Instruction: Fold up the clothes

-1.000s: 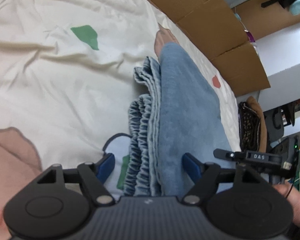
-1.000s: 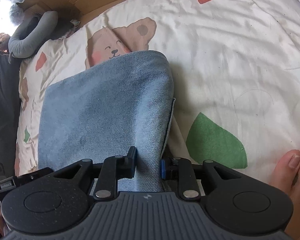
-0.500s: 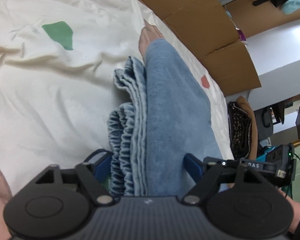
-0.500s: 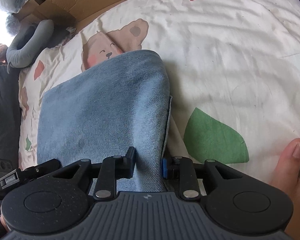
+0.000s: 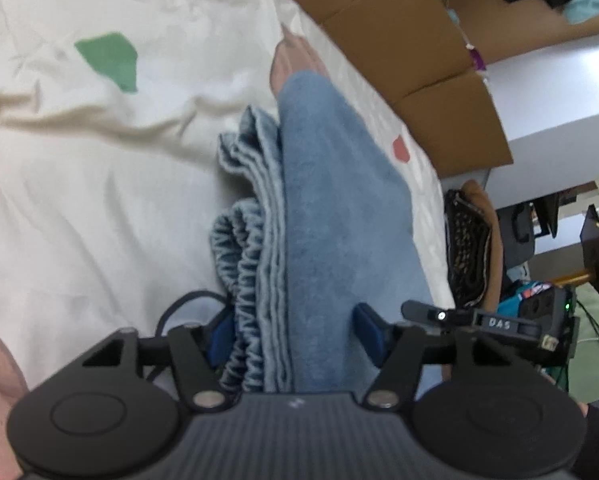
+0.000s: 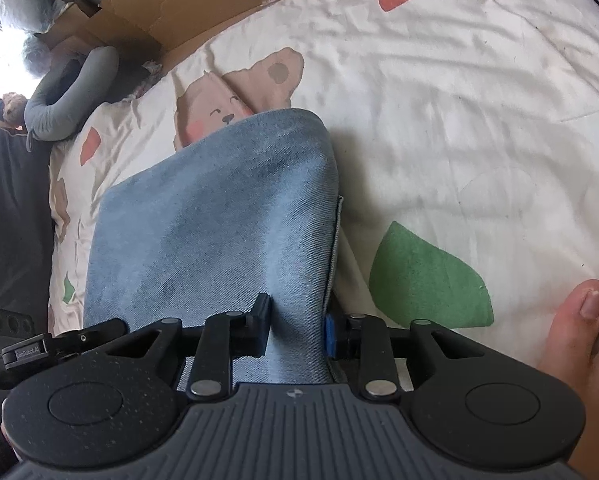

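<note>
The jeans are a folded bundle of soft blue denim lying on the bed, running up the middle of both views. In the left wrist view their layered hems and a gathered, ruffled elastic band stack along the left side of the bundle, while the top face is smooth and rounded at the far end. The left gripper straddles the near end: its blue-padded fingers stand wide, one on each side of the thick stack, touching the cloth; whether they squeeze it I cannot tell.

In the right wrist view the right gripper pinches a narrow fold of the jeans near the lower centre, its black finger and blue-padded finger close together with denim filling the gap. The twill weave shows clearly here.

The sheet is cream cotton, creased, printed with a bear face, green leaf shapes and coral patches. A bare foot rests on it at the lower right. Brown cardboard lines the bed's far edge, at the upper right of the left view.
</note>
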`<act>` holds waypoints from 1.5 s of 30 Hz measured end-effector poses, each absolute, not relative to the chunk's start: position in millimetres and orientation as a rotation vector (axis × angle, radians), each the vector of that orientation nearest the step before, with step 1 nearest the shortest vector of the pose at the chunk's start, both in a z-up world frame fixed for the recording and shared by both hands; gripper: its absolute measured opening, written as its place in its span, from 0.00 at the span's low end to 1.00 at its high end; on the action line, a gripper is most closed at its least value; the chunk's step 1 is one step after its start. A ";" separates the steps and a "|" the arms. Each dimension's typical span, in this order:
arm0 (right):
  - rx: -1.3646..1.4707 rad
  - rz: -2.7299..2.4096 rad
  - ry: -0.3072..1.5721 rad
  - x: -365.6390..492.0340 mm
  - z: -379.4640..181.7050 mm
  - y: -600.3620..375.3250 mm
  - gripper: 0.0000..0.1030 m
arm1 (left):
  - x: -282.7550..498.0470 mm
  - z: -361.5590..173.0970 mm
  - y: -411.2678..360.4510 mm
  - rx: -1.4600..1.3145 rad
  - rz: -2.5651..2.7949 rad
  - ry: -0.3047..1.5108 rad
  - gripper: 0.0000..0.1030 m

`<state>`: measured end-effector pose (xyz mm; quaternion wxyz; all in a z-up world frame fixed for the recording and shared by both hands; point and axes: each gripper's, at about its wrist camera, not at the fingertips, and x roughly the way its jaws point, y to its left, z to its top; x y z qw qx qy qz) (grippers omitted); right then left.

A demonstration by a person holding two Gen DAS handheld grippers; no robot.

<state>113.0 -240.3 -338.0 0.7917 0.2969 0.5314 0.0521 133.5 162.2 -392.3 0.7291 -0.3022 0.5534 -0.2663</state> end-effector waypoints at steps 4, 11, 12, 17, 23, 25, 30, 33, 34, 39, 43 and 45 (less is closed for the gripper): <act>0.693 0.117 1.152 113.8 -344.6 -243.8 0.31 | 137.4 -399.9 162.0 -0.676 -0.617 1.230 0.67; 0.799 0.124 1.131 112.7 -350.8 -250.1 0.23 | 145.1 -402.5 163.8 -0.734 -0.647 1.217 0.45; 0.817 0.129 1.119 111.3 -348.5 -252.2 0.20 | 145.2 -400.2 166.8 -0.742 -0.660 1.213 0.43; 0.817 0.191 1.103 111.6 -335.8 -250.5 0.19 | 148.7 -394.3 169.4 -0.720 -0.668 1.245 0.44; 0.822 0.223 1.172 112.3 -349.5 -249.1 0.43 | 148.9 -403.2 165.7 -0.728 -0.665 1.286 0.56; 0.827 0.231 1.178 112.5 -354.6 -250.9 0.44 | 148.9 -406.3 164.6 -0.731 -0.664 1.299 0.58; 0.804 0.269 1.213 115.6 -370.2 -247.3 0.46 | 147.2 -408.1 163.7 -0.719 -0.662 1.300 0.52; 0.820 0.279 1.199 116.0 -371.3 -245.1 0.37 | 147.4 -402.1 161.6 -0.684 -0.661 1.295 0.47; 0.816 0.284 1.196 115.9 -370.0 -244.7 0.34 | 147.9 -399.6 160.4 -0.670 -0.659 1.294 0.46; 0.786 0.276 1.177 116.1 -353.7 -240.2 0.19 | 151.7 -376.5 150.3 -0.620 -0.642 1.288 0.42; 0.763 0.259 1.168 114.6 -336.3 -232.8 0.19 | 155.1 -351.3 148.3 -0.578 -0.630 1.288 0.40; 0.752 0.253 1.165 113.2 -327.2 -229.4 0.18 | 156.8 -338.8 147.4 -0.557 -0.624 1.288 0.39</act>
